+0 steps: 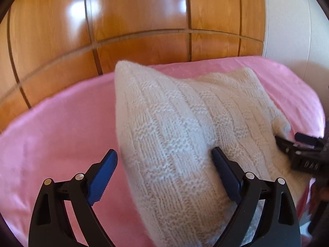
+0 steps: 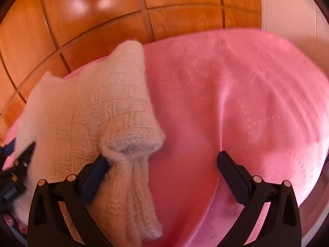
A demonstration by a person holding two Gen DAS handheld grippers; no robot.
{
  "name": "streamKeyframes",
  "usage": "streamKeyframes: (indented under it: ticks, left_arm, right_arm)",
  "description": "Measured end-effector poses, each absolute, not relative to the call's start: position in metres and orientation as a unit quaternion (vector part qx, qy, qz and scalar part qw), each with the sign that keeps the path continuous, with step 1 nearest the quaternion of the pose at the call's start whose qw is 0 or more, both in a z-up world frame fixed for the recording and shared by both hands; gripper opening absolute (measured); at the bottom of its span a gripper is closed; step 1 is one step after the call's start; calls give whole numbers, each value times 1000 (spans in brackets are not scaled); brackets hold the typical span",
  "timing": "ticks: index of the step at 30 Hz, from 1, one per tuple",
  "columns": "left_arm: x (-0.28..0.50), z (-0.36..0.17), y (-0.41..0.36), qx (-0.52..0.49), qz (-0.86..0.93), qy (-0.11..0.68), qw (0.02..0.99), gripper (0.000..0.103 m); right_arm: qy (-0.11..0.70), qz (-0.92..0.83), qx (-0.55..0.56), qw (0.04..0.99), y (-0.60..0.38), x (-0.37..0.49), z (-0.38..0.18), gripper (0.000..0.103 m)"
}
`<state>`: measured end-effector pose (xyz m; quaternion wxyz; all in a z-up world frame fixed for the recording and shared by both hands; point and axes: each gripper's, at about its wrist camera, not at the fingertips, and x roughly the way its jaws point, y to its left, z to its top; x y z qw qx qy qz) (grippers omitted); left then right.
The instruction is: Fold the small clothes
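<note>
A cream knitted sweater lies folded on a pink blanket. My left gripper is open, its jaws wide apart over the sweater's near left edge, the right finger resting against the knit. In the right wrist view the sweater lies at the left with a sleeve cuff bunched near me. My right gripper is open, its left finger touching the sleeve, its right finger over bare blanket. The right gripper also shows in the left wrist view at the sweater's right edge.
A glossy wooden panelled wardrobe stands right behind the blanket's far edge. A white wall is at the far right. The left gripper shows at the left edge of the right wrist view.
</note>
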<state>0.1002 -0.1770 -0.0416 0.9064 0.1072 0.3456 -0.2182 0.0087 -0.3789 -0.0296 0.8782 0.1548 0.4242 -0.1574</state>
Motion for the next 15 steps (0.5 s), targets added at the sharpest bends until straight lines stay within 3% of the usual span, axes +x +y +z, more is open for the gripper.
streamKeyframes:
  ticks: [15]
  left_arm:
    - [95, -19, -176, 97, -183, 378, 902, 93]
  right_arm:
    - [367, -156, 165, 902, -368, -5, -30, 101]
